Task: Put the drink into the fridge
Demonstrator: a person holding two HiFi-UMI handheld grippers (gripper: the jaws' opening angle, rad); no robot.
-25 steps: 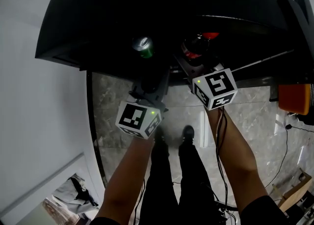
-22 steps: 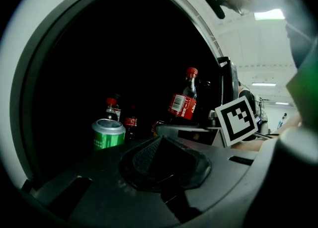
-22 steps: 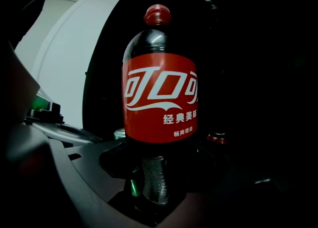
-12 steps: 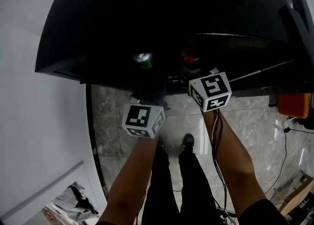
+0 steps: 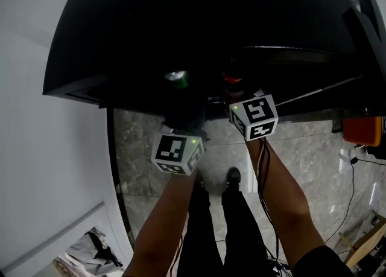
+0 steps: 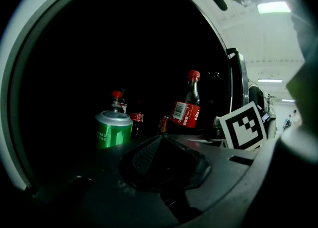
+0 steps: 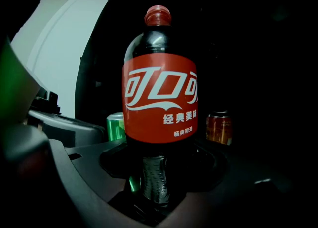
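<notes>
A cola bottle (image 7: pixel 159 98) with a red label and red cap stands upright between the jaws of my right gripper (image 7: pixel 158 172), which is shut on its lower body. In the head view only its cap (image 5: pixel 232 78) shows, inside the dark fridge (image 5: pixel 181 22), beyond the right marker cube (image 5: pixel 253 116). A green can (image 6: pixel 113 129) stands on the fridge shelf, ahead and to the left of my left gripper (image 6: pixel 160 138). That gripper's jaws meet with nothing between them. The left gripper view also has the held bottle (image 6: pixel 188 105) to the right of the can.
More drinks stand deeper in the fridge: a small cola bottle (image 6: pixel 117 102) behind the green can and a brown can (image 7: pixel 218 127) right of the held bottle. An orange object (image 5: pixel 360 130) sits at the far right. The person's legs and shoes (image 5: pixel 231 179) are on the marble floor below.
Both grippers have pushed further in under the fridge's dark edge. The cola bottle has gone in with the right gripper, and less of it shows in the head view.
</notes>
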